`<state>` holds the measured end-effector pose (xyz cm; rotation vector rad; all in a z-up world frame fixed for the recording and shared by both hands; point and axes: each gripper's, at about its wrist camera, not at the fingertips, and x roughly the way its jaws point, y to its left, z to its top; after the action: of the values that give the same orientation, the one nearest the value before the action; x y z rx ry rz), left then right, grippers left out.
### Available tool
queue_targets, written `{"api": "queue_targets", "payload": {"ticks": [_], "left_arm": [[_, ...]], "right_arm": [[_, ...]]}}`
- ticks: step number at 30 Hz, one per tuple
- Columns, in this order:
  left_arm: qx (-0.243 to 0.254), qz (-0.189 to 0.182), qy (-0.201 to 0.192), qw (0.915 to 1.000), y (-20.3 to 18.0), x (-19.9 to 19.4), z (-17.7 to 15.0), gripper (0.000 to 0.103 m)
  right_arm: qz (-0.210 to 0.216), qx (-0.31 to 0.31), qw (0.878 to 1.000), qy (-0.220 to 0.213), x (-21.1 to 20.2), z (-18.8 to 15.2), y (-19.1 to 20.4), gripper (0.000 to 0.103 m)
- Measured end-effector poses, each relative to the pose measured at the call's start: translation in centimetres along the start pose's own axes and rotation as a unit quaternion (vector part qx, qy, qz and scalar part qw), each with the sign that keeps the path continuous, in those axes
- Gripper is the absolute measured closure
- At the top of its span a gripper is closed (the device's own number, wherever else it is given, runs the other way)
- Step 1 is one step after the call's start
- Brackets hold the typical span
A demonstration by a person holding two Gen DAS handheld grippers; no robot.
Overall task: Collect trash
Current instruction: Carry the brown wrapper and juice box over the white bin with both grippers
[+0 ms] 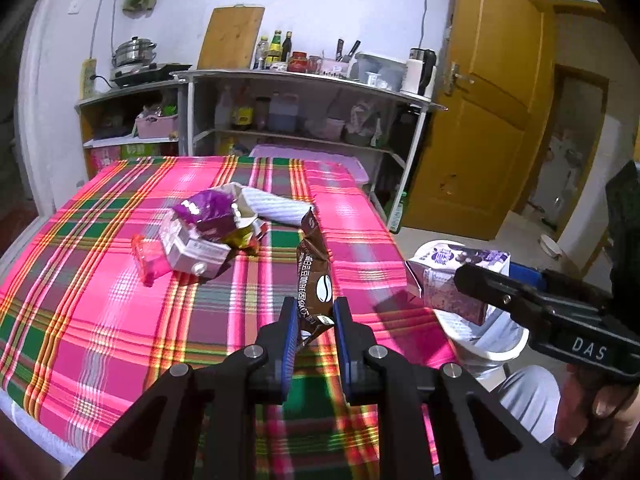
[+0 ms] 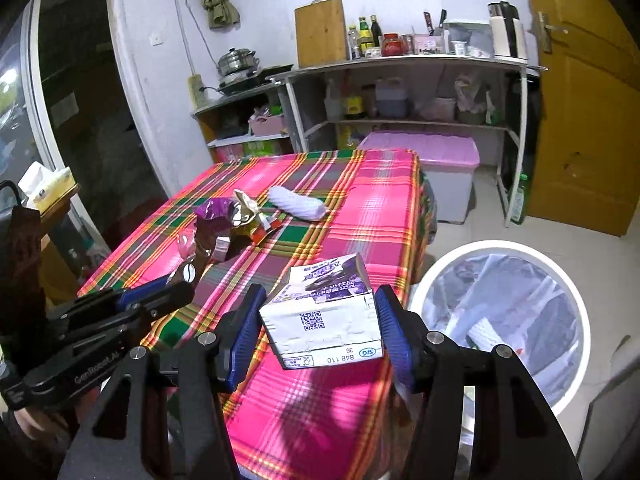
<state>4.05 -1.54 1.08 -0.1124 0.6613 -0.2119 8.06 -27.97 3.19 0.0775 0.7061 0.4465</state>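
My left gripper (image 1: 314, 320) is shut on a brown coffee sachet (image 1: 314, 280) and holds it above the plaid tablecloth (image 1: 100, 312). My right gripper (image 2: 320, 320) is shut on a purple-and-white milk carton (image 2: 324, 312), held over the table's right edge beside the white trash bin (image 2: 560, 264) with a clear liner. The carton (image 1: 452, 276) and bin (image 1: 492, 350) also show in the left wrist view. More trash lies mid-table: a purple wrapper (image 1: 212, 210), a pink carton (image 1: 192, 252), a pink packet (image 1: 148, 260) and a white roll (image 1: 280, 208).
Metal shelves (image 1: 304, 84) with bottles, a kettle and a pot stand against the far wall. A pink-lidded storage box (image 2: 432, 168) sits on the floor behind the table. A yellow door (image 1: 480, 120) is at the right. A tissue box (image 2: 44, 188) stands at the left.
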Motion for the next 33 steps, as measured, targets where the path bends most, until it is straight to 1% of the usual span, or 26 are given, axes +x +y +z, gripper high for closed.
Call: {"api": "queue_targets", "payload": {"ticks": [10, 17, 33], "left_arm": [[0.015, -0.025, -0.004, 0.9996, -2.7, 0.4, 1.2, 0.085], [0.033, -0.040, -0.002, 0.9986, -4.7, 0.8, 1.8, 0.085], [0.078, -0.077, 0.022, 0.9938, -10.2, 3.7, 2.2, 0.085]], "right_arm": [[-0.022, 0.010, 0.999, -0.025, -2.7, 0.2, -2.0, 0.046], [-0.037, 0.025, 0.999, -0.029, -3.5, -0.2, -3.7, 0.046], [-0.068, 0.071, 0.995, -0.034, -4.8, -1.6, -8.8, 0.046]]}}
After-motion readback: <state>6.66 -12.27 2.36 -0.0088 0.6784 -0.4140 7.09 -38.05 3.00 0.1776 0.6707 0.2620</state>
